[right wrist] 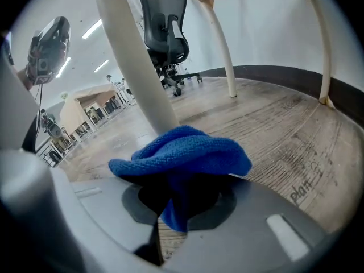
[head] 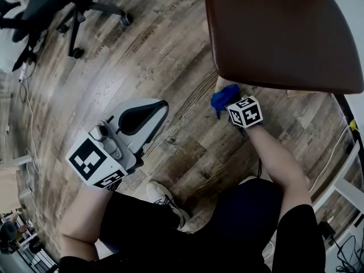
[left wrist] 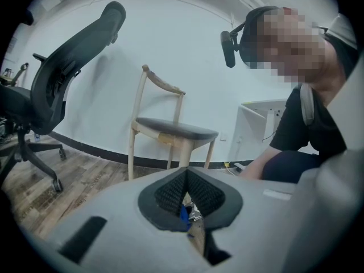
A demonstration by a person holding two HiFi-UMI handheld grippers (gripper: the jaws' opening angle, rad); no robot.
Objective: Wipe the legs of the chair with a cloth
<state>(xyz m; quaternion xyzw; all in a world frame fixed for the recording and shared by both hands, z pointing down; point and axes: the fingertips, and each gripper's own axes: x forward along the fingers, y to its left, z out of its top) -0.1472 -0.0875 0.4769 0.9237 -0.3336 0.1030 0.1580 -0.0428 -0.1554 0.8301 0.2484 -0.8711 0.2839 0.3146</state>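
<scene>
The chair's brown seat (head: 284, 33) fills the upper right of the head view. Just under its near edge, my right gripper (head: 232, 106) is shut on a blue cloth (head: 223, 97). In the right gripper view the bunched cloth (right wrist: 182, 155) presses against a pale wooden chair leg (right wrist: 136, 67), with my right gripper (right wrist: 179, 195) clamped on its lower fold. Two more legs (right wrist: 219, 38) stand farther back. My left gripper (head: 162, 110) hovers over the floor to the left, shut and holding nothing. From the left gripper (left wrist: 185, 195) the whole chair (left wrist: 170, 132) shows.
A black office chair (head: 74, 10) on castors stands at the far left on the wood-plank floor (head: 170, 56). White furniture and cables (head: 347, 186) lie at the right edge. My knees and a shoe (head: 165, 201) are below the grippers. A white wall (left wrist: 170, 50) backs the chair.
</scene>
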